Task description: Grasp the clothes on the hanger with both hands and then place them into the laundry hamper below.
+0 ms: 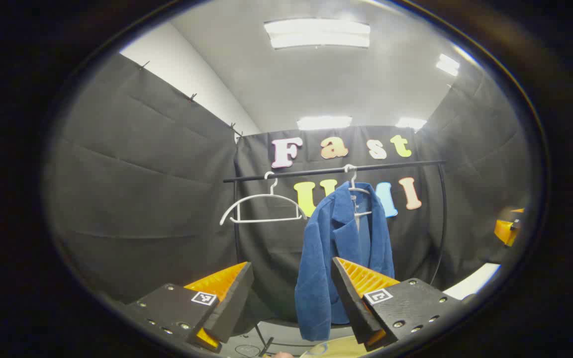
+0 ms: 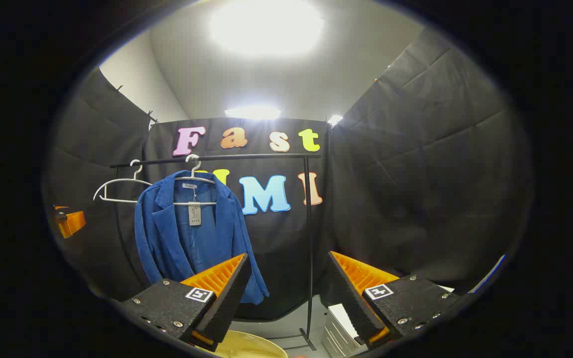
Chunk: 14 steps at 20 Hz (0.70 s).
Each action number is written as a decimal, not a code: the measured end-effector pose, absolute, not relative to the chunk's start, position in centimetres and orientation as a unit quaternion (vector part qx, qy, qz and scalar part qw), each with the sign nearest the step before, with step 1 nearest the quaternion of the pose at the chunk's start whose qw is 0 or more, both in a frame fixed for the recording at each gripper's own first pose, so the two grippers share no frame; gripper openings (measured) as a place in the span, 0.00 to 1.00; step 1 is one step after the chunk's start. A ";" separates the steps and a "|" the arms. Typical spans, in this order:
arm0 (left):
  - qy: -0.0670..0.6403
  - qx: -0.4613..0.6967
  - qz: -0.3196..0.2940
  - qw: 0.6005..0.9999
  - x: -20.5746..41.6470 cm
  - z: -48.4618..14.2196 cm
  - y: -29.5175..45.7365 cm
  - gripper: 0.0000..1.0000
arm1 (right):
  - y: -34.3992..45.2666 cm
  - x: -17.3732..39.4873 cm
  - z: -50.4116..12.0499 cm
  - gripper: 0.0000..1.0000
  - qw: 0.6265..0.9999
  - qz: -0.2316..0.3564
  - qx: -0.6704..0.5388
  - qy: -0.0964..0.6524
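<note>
On rail (image 2: 217, 157), far wall: blue jacket (image 2: 192, 233) on hanger (image 2: 194, 175), long axis vertical, well ahead of both grippers. Left gripper (image 1: 291, 298): fingers spread, empty, jacket straight ahead. Right gripper (image 2: 289, 293): fingers spread, empty, jacket ahead-left. Hamper (image 2: 251, 345): rim below.

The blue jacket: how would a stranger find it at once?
Find the black rail before the back wall. Two white hangers hang from it. One hanger is bare; the other carries the jacket, blue, ribbed, with a tag at the collar.
</note>
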<state>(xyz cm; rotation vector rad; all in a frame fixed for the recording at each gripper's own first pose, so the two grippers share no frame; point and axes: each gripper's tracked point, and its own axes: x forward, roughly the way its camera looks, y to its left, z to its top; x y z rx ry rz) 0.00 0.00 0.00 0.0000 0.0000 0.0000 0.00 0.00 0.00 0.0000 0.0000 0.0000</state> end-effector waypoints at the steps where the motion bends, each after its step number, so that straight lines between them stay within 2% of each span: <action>1: -0.002 0.003 0.003 1.000 -0.2 0.2 0.1 0.96 | -0.2 0.1 0.1 0.94 1.000 0.000 -0.002 -0.003; 2: -0.003 0.004 0.005 1.000 -0.2 0.3 0.1 0.84 | -0.3 0.2 0.3 0.94 1.000 -0.001 -0.005 -0.005; 3: -0.003 0.002 0.004 1.000 -0.3 0.4 0.0 0.90 | -0.3 0.3 0.4 0.94 1.000 0.000 -0.005 -0.007; 5: -0.002 0.002 0.005 1.000 -0.3 0.3 -0.1 0.90 | -0.3 0.3 0.5 0.94 1.000 0.003 -0.005 -0.009; 6: -0.002 0.004 0.007 1.000 -0.2 0.3 0.0 0.84 | -0.3 0.5 0.7 0.95 1.000 0.003 -0.005 -0.010; 7: -0.003 0.004 0.007 1.000 -0.3 0.3 0.1 0.84 | -0.3 0.6 0.7 0.94 1.000 0.003 -0.005 -0.011; 8: -0.002 0.005 0.008 1.000 -0.3 0.3 0.0 0.90 | -0.3 0.8 0.7 0.95 1.000 0.004 -0.005 -0.010; 9: -0.001 0.005 0.008 1.000 -0.3 0.1 0.0 0.90 | -0.1 0.9 0.7 0.94 1.000 0.005 -0.004 -0.009; 10: -0.001 0.006 0.010 1.000 -0.2 0.3 0.0 0.84 | -0.1 1.0 0.7 0.95 1.000 0.006 -0.005 -0.008; 14: -0.001 0.004 0.017 1.000 -0.3 0.5 0.1 0.84 | 0.0 2.1 1.0 0.95 1.000 0.012 -0.008 -0.011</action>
